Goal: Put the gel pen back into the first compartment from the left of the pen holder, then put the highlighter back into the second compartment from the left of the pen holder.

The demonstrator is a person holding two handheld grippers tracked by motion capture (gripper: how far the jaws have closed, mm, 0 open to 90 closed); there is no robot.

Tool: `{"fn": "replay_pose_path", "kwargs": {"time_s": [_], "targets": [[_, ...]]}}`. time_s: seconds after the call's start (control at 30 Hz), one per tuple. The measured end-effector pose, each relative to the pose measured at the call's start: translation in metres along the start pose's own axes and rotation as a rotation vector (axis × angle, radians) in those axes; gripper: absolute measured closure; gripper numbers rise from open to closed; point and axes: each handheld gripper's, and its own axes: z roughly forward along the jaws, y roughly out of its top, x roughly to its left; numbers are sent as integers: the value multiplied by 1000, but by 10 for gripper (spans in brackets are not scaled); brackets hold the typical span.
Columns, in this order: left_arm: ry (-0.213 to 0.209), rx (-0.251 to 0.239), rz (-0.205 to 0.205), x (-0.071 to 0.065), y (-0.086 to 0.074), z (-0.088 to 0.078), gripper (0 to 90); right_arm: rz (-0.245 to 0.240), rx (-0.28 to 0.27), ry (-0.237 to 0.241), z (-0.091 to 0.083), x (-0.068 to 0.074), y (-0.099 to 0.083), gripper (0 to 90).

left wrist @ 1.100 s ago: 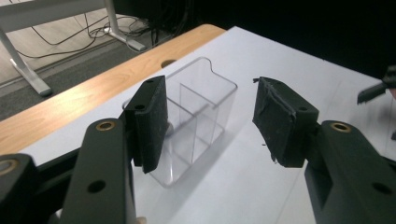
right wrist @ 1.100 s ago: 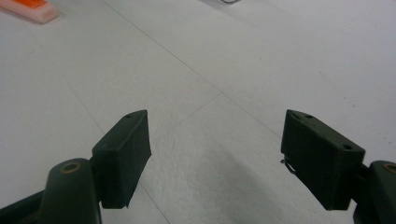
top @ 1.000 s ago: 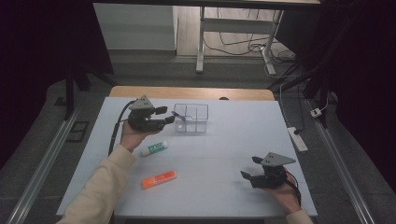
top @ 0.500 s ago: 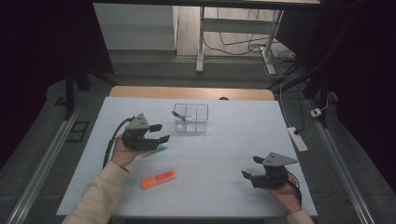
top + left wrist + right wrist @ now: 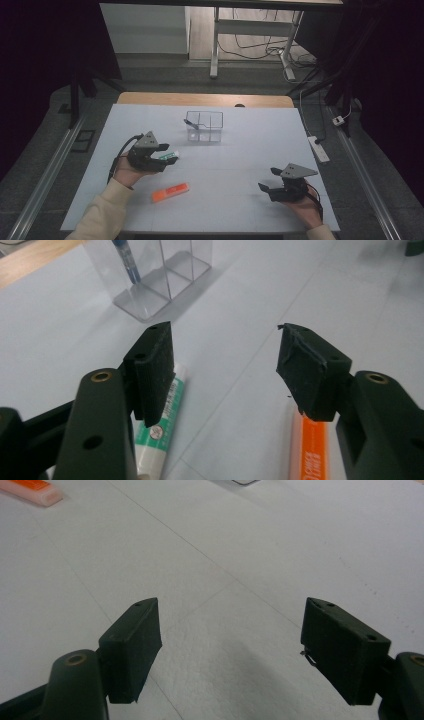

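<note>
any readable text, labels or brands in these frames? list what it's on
None can be quoted with certainty.
Orange tube: white lettering along its side, cut off at the frame's edge and blurred; not readable.
White and green tube: a round emblem and lines of small print on its side, too small and blurred to read.
Clear compartment box: no label visible.
Left gripper and right gripper: no markings visible on the black jaws.

A clear plastic divided box (image 5: 205, 127) stands toward the far middle of the white counter (image 5: 260, 150), with a blue pen (image 5: 125, 260) leaning in one of its compartments. An orange flat packet (image 5: 170, 192) lies near the front edge. A white power strip (image 5: 319, 148) lies on the floor beside the counter.
</note>
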Motion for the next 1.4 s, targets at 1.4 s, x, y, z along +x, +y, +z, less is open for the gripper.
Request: {"fn": "replay_pose_path", "kwargs": {"time_s": [1.4], "targets": [[-70, 203, 28, -32, -17, -6, 317, -3, 16, 2, 1, -1, -2, 231]]}}
